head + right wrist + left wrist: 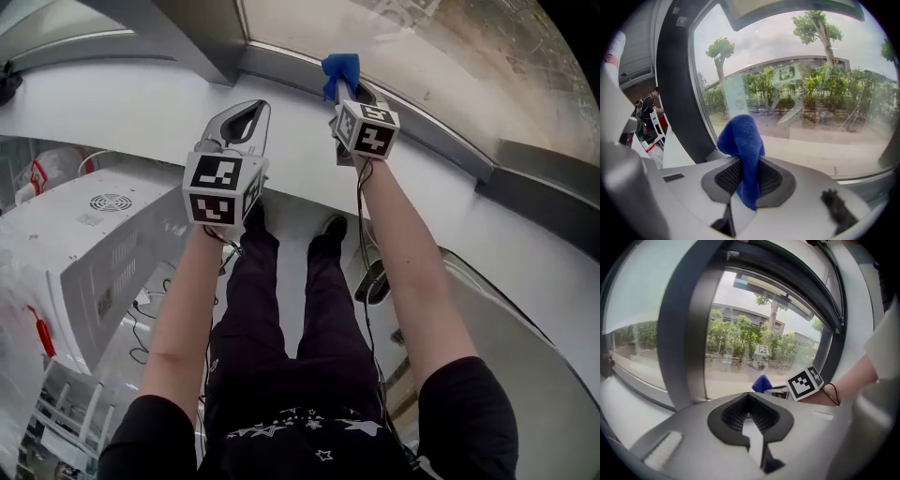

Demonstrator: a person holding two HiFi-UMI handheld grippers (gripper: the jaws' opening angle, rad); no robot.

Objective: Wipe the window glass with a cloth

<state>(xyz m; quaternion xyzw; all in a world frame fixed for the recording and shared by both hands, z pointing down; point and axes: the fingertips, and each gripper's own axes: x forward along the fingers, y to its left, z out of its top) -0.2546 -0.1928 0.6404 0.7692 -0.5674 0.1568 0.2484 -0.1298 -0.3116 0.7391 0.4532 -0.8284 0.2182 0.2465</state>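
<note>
White sill [141,112] runs across the top of the head view, with the grey window frame [412,117] and window glass [422,37] at upper right.

Blue cloth [340,67] is at upper centre of the head view, sticking out past the tips of the right gripper [349,86], just over the frame's lower rail.

In the right gripper view the cloth [740,136] is pinched between the ribbed pads [725,177]. Jaws are clamped on its lower part and the bunched top stands up at frame centre in front of the glass [811,103]. Cloth looks just short of the glass, but contact is hard to call.

Left gripper [251,117] is left of centre over the sill, well apart from the cloth. In its own view the tips [748,397] are pressed together with nothing between them. The cloth [762,383] shows just beyond, mid-frame.
</note>
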